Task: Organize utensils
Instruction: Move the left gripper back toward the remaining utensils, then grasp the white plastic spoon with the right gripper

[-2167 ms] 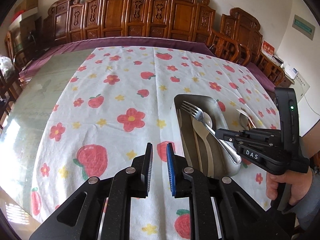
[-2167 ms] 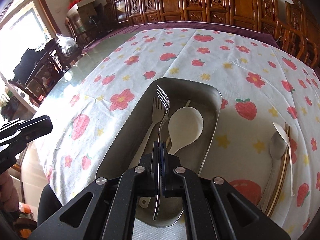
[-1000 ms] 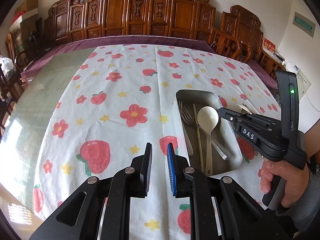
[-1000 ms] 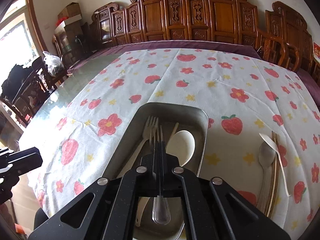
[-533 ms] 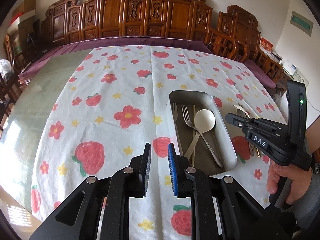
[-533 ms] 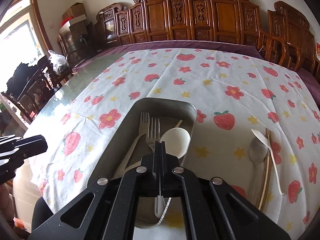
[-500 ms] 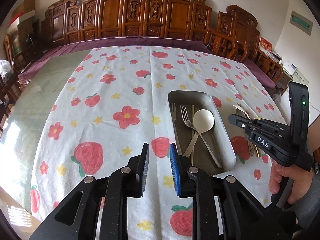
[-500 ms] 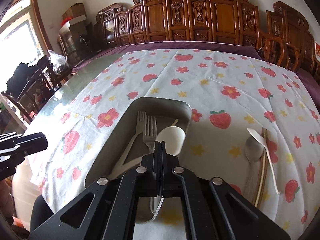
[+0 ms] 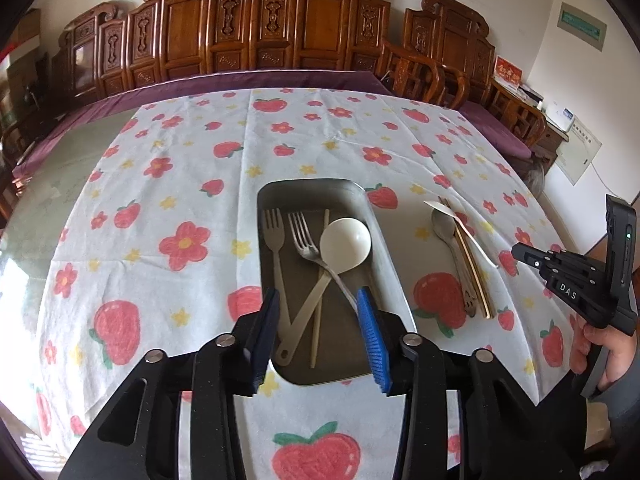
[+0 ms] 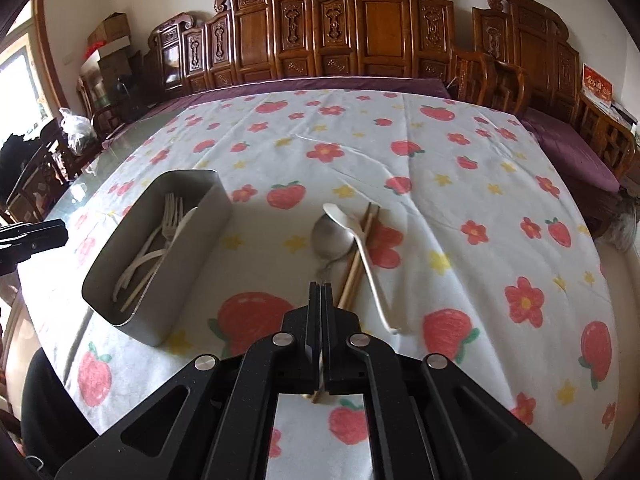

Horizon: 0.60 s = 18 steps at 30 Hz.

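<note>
Left claw (image 9: 316, 320): jaws part open, have just been opening, nothing gripped. Blue pads (image 9: 370, 332) straddle the near end of the metal tray (image 9: 384, 240) from above; not touching any utensil as far as I can tell.

Right claw (image 10: 320, 312): jaws pressed together, empty. It hangs over the near ends of the loose utensils on the cloth. From the left view it sits off at the right edge (image 9: 560, 276), with the person's hand (image 9: 604, 356) on the handle, well clear of the tray.

Tray contents, left view only shows them cleanly: pale fork (image 9: 274, 248), metal fork (image 9: 308, 240), white ladle-type spoon (image 9: 344, 242), one pale chopstick (image 9: 320, 280). The metal fork's handle crosses over the spoon's handle. Right view sees the tray side-on (image 10: 188, 264), so the near wall hides most of this.

Loose group to the right of the tray, best in the right view: metal spoon (image 10: 332, 236), white spoon (image 10: 368, 256) lying across it, pair of chopsticks (image 10: 356, 260) under the white spoon. The left view shows them as a tight bundle.

Strawberry-and-flower cloth (image 10: 480, 184) covers the worktop. Carved wooden chairs (image 9: 280, 28) line the far edge.
</note>
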Available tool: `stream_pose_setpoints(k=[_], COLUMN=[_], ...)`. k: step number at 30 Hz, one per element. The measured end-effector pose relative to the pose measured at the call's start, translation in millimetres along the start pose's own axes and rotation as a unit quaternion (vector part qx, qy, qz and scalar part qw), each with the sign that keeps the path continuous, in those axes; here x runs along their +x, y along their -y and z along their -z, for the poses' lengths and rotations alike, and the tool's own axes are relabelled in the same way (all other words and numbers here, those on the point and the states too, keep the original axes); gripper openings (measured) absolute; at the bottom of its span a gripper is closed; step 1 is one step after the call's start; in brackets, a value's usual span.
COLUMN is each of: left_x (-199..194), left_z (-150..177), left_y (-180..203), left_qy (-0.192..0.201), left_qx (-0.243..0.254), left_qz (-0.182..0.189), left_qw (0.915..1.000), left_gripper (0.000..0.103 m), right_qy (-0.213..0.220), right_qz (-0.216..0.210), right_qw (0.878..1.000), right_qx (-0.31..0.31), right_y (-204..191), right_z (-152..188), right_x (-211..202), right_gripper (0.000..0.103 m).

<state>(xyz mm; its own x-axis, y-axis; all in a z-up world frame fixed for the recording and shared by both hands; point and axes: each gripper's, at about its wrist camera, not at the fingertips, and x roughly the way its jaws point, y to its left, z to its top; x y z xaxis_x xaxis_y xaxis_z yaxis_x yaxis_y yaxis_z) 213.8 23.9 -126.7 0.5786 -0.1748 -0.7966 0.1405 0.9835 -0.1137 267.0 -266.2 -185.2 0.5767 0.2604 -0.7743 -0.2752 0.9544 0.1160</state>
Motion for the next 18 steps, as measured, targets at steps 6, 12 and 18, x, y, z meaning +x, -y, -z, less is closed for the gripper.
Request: stream_pose_setpoints(k=[6,12,18], left_x=[14,24,29], left_z=[-2,-3,-5], left_y=[25,42,57], left_qy=[-0.008,-0.020,-0.030], left_qx=[0.007,0.013,0.024], left_qz=[0.007,0.005,0.000], left_qw=[0.9999,0.9997,0.9993], left_gripper=[0.056,0.058,0.058], right_qy=[-0.033,-0.063,-0.080], right_qz=[-0.001,-0.007,-0.011], right_qw=[0.999,0.997,0.995], right_qx=[-0.014,-0.031,-0.056], right_y=[24,31,24], right_z=[-5,-17,-23], right_x=[29,68,90], right_gripper=[0.008,0.012,0.014])
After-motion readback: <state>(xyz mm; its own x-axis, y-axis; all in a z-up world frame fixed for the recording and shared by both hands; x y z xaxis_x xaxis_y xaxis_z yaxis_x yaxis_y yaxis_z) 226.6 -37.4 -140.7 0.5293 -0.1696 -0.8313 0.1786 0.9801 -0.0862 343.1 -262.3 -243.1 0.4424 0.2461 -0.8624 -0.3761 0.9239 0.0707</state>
